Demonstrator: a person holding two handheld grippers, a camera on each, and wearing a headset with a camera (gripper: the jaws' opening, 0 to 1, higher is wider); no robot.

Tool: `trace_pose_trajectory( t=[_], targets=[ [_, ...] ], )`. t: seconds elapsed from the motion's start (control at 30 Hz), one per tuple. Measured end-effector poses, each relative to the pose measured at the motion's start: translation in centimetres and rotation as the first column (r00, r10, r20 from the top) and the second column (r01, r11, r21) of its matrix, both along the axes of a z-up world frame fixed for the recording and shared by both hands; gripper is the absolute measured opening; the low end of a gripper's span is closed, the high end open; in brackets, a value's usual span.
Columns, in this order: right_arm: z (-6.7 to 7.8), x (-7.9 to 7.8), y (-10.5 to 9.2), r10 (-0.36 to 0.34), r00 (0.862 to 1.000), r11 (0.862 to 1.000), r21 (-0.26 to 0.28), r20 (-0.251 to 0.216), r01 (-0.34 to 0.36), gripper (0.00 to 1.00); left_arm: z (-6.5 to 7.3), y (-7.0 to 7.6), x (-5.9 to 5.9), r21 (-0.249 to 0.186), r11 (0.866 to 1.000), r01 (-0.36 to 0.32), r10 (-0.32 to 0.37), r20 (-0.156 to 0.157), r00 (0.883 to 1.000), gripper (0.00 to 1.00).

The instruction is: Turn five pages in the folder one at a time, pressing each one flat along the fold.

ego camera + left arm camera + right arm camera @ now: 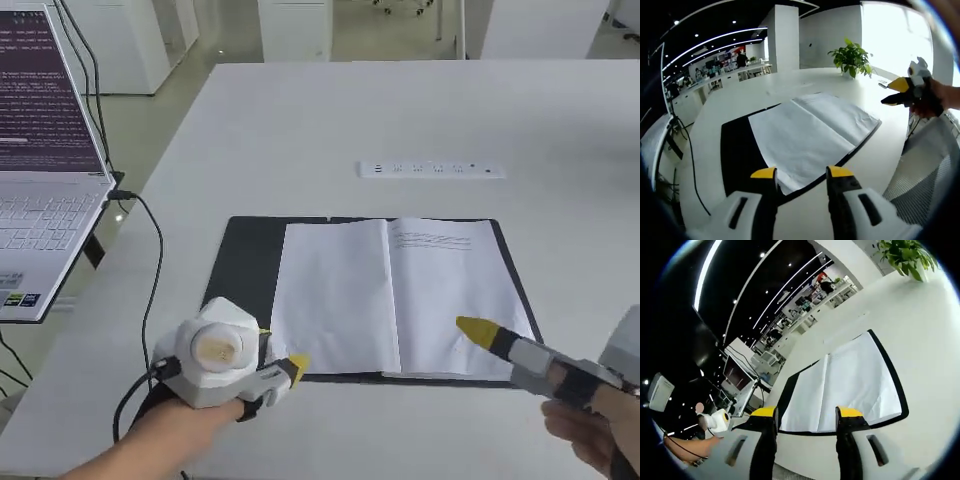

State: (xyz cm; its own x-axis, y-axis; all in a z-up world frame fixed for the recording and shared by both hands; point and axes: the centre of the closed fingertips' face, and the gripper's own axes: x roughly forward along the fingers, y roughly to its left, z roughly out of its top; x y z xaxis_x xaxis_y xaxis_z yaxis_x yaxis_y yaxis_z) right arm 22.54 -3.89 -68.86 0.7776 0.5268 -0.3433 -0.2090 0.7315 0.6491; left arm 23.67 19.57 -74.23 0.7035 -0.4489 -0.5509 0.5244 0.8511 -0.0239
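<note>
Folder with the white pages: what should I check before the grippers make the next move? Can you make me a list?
1. Folder lies open on the table: ok.
2. Left gripper open and empty, by the folder's near edge: ok.
3. Right gripper open and empty: ok.
4. Right gripper's tip over the right page: ok. Touching it: cannot tell.
5. One single page pinched for turning: not ok, none is held.
6. Fold pressed flat: cannot tell.

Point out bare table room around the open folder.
Bare table right of the folder and beyond the power strip. Crowded on the left: laptop, cable, left tool. The right tool sits at the folder's near-right corner.
</note>
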Motion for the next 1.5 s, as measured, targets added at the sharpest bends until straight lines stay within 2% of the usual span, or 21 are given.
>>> trace_pose_trajectory(
  t=[0.07, 0.13, 0.2, 0.23, 0.27, 0.4, 0.53, 0.6, 0.7, 0.77, 0.9, 1.13, 1.23, 1.43, 1.5],
  targets=[
    [0.7, -0.4, -1.2, -0.02, 0.999, 0.999, -0.044, 0.036, 0.022, 0.48, 1.3, 0.4, -0.4, -0.022, 0.999, -0.028, 0.028, 0.005, 1.0, 0.45],
    [1.2, -1.1, -1.7, -0.034, 0.998, 0.996, -0.075, 0.048, 0.037, 0.5, 2.2, 0.8, -0.8, -0.033, 0.999, -0.041, 0.041, 0.003, 0.999, 0.5],
    [1.6, -1.7, -2.4, -0.036, 0.997, 0.99, -0.137, 0.07, 0.046, 0.53, 2.9, 0.9, -1.1, -0.042, 0.998, -0.049, 0.049, 0.005, 0.999, 0.54],
    [1.9, -2.0, -3.0, -0.043, 0.995, 0.982, -0.18, 0.088, 0.059, 0.56, 3.5, 0.9, -1.4, -0.043, 0.998, -0.047, 0.048, 0.012, 0.999, 0.56],
    [2.1, -2.1, -3.3, -0.052, 0.994, 0.977, -0.2, 0.1, 0.072, 0.58, 4.0, 1.0, -1.6, -0.044, 0.998, -0.052, 0.053, 0.02, 0.998, 0.57],
    [3.0, -3.0, -4.6, -0.096, 0.987, 0.968, -0.218, 0.127, 0.122, 0.64, 5.3, 1.3, -2.1, -0.065, 0.995, -0.07, 0.072, 0.025, 0.997, 0.65],
    [2.9, -4.0, -5.7, -0.128, 0.983, 0.958, -0.239, 0.135, 0.157, 0.69, 6.3, 1.7, -2.8, -0.098, 0.99, -0.099, 0.101, 0.013, 0.995, 0.75],
    [2.6, -4.5, -6.0, -0.129, 0.983, 0.955, -0.251, 0.13, 0.158, 0.7, 6.4, 2.0, -3.1, -0.095, 0.989, -0.112, 0.113, 0.006, 0.994, 0.75],
    [2.6, -5.1, -6.6, -0.14, 0.98, 0.946, -0.274, 0.138, 0.174, 0.73, 6.7, 2.7, -3.6, -0.08, 0.99, -0.117, 0.119, 0.021, 0.993, 0.76],
    [2.9, -5.3, -7.1, -0.155, 0.975, 0.938, -0.286, 0.16, 0.196, 0.75, 6.9, 3.1, -4.1, -0.091, 0.988, -0.125, 0.127, 0.015, 0.992, 0.79],
    [3.5, -5.3, -7.9, -0.172, 0.969, 0.934, -0.282, 0.179, 0.218, 0.78, 7.2, 3.7, -4.4, -0.089, 0.986, -0.137, 0.139, 0.018, 0.99, 0.79],
    [4.5, -5.0, -8.0, -0.161, 0.967, 0.931, -0.293, 0.199, 0.216, 0.79, 7.8, 3.9, -4.6, -0.064, 0.989, -0.133, 0.136, 0.036, 0.99, 0.8],
    [4.4, -4.9, -8.0, -0.145, 0.968, 0.929, -0.308, 0.206, 0.204, 0.8, 8.0, 3.7, -4.7, -0.07, 0.989, -0.131, 0.133, 0.034, 0.99, 0.8],
    [3.8, -5.0, -7.7, -0.113, 0.975, 0.925, -0.337, 0.193, 0.174, 0.8, 8.2, 3.7, -4.6, -0.071, 0.988, -0.135, 0.139, 0.043, 0.989, 0.79],
    [3.6, -5.0, -7.6, -0.106, 0.977, 0.926, -0.34, 0.187, 0.165, 0.8, 8.0, 3.7, -4.6, -0.072, 0.988, -0.138, 0.141, 0.037, 0.989, 0.79]
  ],
)
